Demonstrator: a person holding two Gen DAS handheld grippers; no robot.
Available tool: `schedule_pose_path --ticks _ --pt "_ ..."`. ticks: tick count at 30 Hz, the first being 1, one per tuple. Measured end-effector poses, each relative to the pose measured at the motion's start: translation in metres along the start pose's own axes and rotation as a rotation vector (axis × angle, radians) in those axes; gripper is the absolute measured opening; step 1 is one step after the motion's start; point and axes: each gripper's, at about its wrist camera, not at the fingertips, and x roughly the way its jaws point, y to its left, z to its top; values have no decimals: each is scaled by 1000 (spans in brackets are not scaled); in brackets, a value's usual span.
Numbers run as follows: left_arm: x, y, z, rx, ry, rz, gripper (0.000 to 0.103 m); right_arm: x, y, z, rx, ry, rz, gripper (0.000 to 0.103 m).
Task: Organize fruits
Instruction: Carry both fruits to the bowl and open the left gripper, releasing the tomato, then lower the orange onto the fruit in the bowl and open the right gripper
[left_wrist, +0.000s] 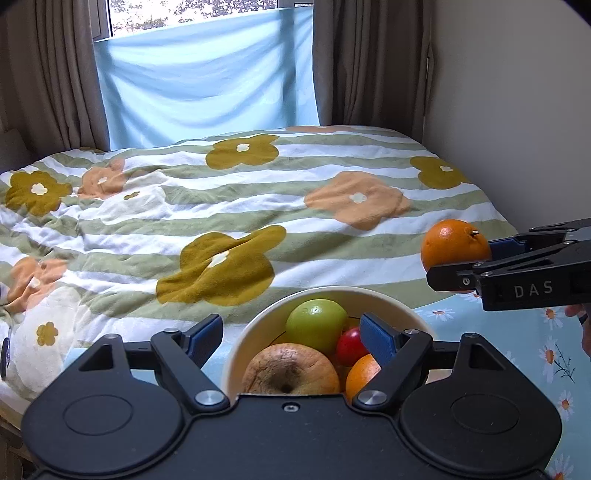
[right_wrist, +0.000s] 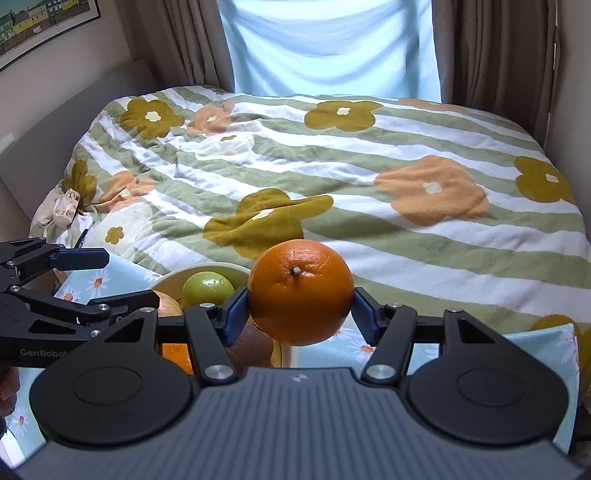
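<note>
A cream bowl (left_wrist: 236, 354) sits low in the left wrist view and holds a green apple (left_wrist: 314, 325), a wrinkled brownish apple (left_wrist: 288, 369), a small red fruit (left_wrist: 349, 345) and an orange (left_wrist: 364, 373). My left gripper (left_wrist: 291, 332) hangs open over the bowl, its blue pads touching nothing. To the right of the bowl and higher, my right gripper (left_wrist: 461, 262) is shut on a second orange (left_wrist: 454, 247). In the right wrist view this orange (right_wrist: 299, 291) fills the right gripper (right_wrist: 299, 306), stem end facing the camera. The bowl (right_wrist: 207, 266) and the left gripper (right_wrist: 127, 277) lie lower left.
The bowl stands on a light-blue daisy-print cloth (left_wrist: 517, 332) at the near edge of a bed with a striped floral duvet (left_wrist: 258, 206). Brown curtains (left_wrist: 48, 74) and a blue sheet (left_wrist: 207, 74) hang behind. A wall (left_wrist: 517, 110) runs along the right. Part of a person's hand (left_wrist: 585, 332) shows.
</note>
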Motion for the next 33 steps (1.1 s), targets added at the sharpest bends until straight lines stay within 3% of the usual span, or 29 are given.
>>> schedule_pose_path --ticks 13,29,31,33 --pt "-14 28 -18 -70 10 70 85 46 20 7 -37 49 73 75" --pt "-11 24 -26 -102 15 106 85 69 13 -1 -68 45 138 77" --pt "-12 24 -26 -111 16 110 85 66 12 0 -64 23 171 94" --pt "-15 24 -27 -117 17 116 85 61 11 1 -59 4 174 100"
